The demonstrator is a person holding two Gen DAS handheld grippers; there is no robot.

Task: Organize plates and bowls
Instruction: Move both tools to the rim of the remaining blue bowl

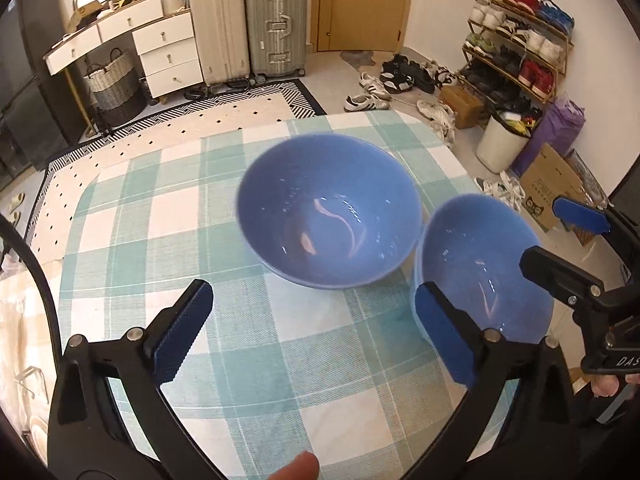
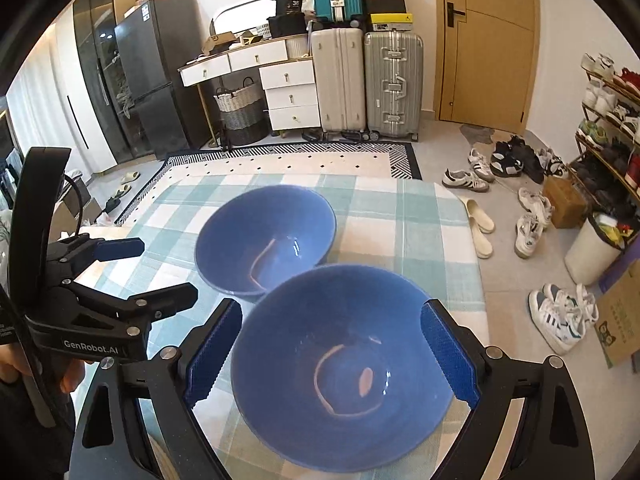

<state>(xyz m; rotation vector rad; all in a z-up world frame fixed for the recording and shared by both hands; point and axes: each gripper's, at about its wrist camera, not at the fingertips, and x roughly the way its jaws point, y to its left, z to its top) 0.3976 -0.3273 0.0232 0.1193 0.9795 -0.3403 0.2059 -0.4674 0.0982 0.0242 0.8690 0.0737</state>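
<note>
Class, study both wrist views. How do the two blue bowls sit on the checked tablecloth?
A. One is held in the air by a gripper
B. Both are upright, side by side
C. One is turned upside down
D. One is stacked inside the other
B: the farther blue bowl and the nearer blue bowl both stand rim-up next to each other on the checked tablecloth, their hollow insides showing.

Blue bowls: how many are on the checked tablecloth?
2. The far bowl sits mid-cloth; the near bowl stands right beside it, between the right gripper's open fingers. No plates are visible; anything outside both views can't be ruled out.
</note>
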